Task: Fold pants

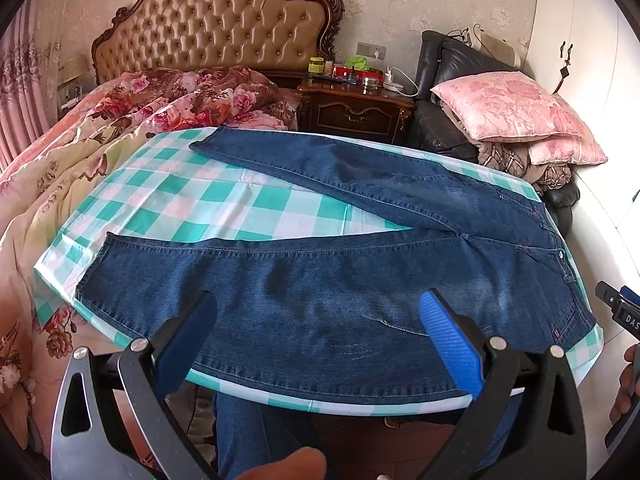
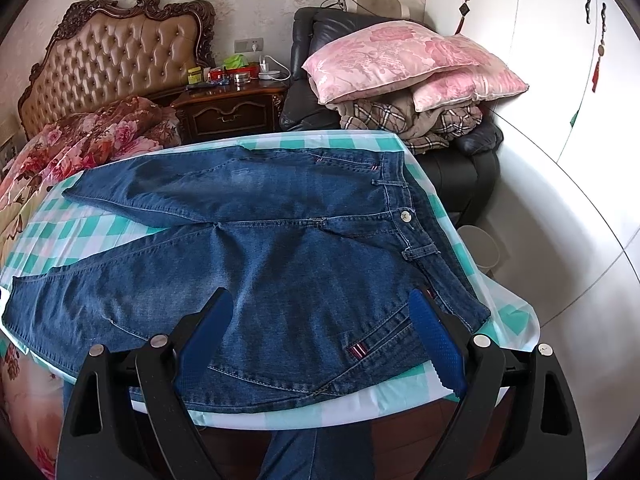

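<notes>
Left wrist view: dark blue denim pants (image 1: 320, 300) flat on green-checked cloth (image 1: 180, 200); left gripper (image 1: 320, 320) & right gripper (image 2: 320, 320) both agape, empty; near hem prob. overhangs edge, so a thin pinch may slip.

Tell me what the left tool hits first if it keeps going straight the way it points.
Most likely the jeans: the left tool, jaws open and empty, aims down at the near leg spread flat on the checked tablecloth. Nothing shows between them, though depth is hard to judge.

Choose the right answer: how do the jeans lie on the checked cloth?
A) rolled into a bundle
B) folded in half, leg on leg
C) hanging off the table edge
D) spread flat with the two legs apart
D: the jeans lie flat on the checked cloth, with the cloth showing between the two spread legs.
</notes>
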`<act>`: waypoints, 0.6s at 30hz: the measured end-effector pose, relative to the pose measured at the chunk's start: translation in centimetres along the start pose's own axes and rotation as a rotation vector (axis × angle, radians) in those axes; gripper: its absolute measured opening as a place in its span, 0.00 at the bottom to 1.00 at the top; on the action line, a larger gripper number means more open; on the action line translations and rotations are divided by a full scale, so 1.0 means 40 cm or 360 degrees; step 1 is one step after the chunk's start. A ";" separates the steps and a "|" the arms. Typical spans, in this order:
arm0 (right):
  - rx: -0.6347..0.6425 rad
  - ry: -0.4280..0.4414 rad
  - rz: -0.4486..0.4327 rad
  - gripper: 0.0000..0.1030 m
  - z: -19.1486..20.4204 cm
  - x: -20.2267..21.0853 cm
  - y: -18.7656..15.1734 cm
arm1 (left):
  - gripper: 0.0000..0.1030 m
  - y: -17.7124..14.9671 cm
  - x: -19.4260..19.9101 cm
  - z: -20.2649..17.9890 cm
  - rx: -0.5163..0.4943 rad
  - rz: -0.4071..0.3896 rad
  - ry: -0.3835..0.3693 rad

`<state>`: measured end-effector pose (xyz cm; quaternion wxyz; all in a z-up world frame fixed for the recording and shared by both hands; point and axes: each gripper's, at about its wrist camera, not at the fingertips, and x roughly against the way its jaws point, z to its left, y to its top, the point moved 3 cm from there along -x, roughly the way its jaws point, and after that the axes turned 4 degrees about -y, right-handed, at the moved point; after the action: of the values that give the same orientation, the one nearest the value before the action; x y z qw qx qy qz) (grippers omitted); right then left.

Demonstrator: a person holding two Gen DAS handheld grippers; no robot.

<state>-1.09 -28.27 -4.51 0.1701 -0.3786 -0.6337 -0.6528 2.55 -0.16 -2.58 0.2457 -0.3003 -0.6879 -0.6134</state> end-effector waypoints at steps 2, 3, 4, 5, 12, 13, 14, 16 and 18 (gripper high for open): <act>0.0001 0.0002 0.0001 0.84 0.000 0.001 0.001 | 0.98 0.000 0.000 -0.001 0.0001 -0.0001 -0.0003; 0.0004 0.0001 -0.0001 0.84 0.002 0.001 0.001 | 0.98 0.001 0.000 -0.002 0.0000 -0.0001 -0.0002; 0.0005 0.0002 -0.0001 0.84 0.001 0.001 0.002 | 0.98 0.001 0.000 -0.004 0.0001 -0.0001 -0.0003; 0.0006 0.0005 0.0000 0.84 0.001 0.001 0.002 | 0.98 0.001 0.001 -0.002 0.0002 0.0000 -0.0005; 0.0005 0.0003 -0.0002 0.84 0.001 0.003 0.003 | 0.98 0.001 0.000 -0.004 0.0001 -0.0002 -0.0002; 0.0004 0.0002 -0.0002 0.84 0.002 0.003 0.002 | 0.98 0.001 0.000 -0.003 0.0001 -0.0001 -0.0003; 0.0004 0.0004 -0.0001 0.84 0.001 0.003 0.003 | 0.98 0.001 0.000 -0.002 0.0002 0.0000 -0.0004; 0.0005 0.0001 -0.0003 0.84 0.001 0.003 0.002 | 0.98 0.001 0.000 -0.003 0.0001 0.0001 -0.0003; 0.0004 0.0003 -0.0001 0.84 0.002 0.003 0.002 | 0.98 0.001 0.000 -0.004 0.0001 0.0002 -0.0005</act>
<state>-1.08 -28.20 -4.38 0.1710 -0.3774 -0.6346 -0.6524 2.58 -0.30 -2.52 0.2452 -0.3016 -0.6883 -0.6125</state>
